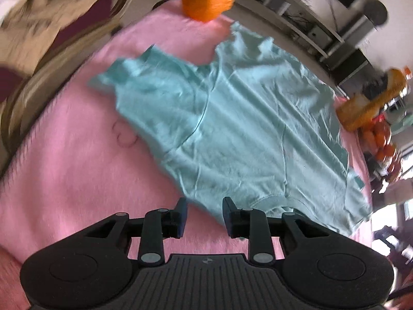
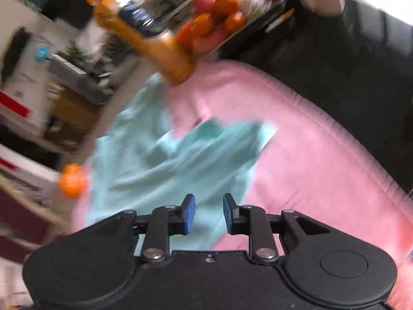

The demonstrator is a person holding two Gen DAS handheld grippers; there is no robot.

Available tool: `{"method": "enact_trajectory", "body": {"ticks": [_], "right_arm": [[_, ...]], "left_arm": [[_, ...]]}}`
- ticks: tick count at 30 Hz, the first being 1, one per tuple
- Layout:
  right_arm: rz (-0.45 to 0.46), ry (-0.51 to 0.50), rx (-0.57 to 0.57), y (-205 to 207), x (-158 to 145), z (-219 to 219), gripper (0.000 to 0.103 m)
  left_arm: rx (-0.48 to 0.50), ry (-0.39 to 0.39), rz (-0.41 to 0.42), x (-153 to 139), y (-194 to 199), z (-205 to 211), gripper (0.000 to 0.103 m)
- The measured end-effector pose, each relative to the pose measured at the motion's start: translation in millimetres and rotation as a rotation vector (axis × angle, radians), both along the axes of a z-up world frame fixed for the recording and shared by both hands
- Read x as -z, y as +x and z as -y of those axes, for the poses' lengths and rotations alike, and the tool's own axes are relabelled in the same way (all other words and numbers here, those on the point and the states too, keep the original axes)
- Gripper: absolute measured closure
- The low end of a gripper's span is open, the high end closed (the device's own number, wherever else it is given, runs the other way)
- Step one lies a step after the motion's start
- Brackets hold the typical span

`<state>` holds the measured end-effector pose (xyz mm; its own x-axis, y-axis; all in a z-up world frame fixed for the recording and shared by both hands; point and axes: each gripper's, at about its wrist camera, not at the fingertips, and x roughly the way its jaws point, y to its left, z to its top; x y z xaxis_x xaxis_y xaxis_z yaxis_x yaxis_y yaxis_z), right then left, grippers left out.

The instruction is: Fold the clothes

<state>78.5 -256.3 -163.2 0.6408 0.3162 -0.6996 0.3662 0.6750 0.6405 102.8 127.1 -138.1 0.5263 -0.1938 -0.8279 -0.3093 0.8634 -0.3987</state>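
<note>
We work over a pink blanket [image 1: 64, 160] that covers the whole surface. On it lies a light teal T-shirt [image 1: 232, 118], spread mostly flat, wrinkled, one sleeve toward the far left, its collar nearest our left gripper [image 1: 204, 213]. That gripper's fingers stand apart, empty, over the shirt's near edge. Our right gripper [image 2: 208, 213] hovers above the shirt's other side, fingers also apart, holding nothing; this view is blurred. An orange soda bottle [image 2: 144, 38] lies at the blanket's edge beside piled fruit [image 2: 219, 13]. An orange ball-like object [image 1: 206, 2], too blurred to identify, sits on the far edge.
</note>
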Motion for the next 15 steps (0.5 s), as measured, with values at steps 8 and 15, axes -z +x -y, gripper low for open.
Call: {"method": "enact_trajectory", "body": {"ticks": [8,15], "right_arm": [[-0.072,0.052,-0.042,5,23,-20,0.078],[-0.096,0.063,-0.033,7,34,-26,0.078]], "left_arm": [[-0.180,-0.032,-0.040,15,10,-22,0.077],[-0.215,-0.022,-0.020,22,22,-17,0.077]]}}
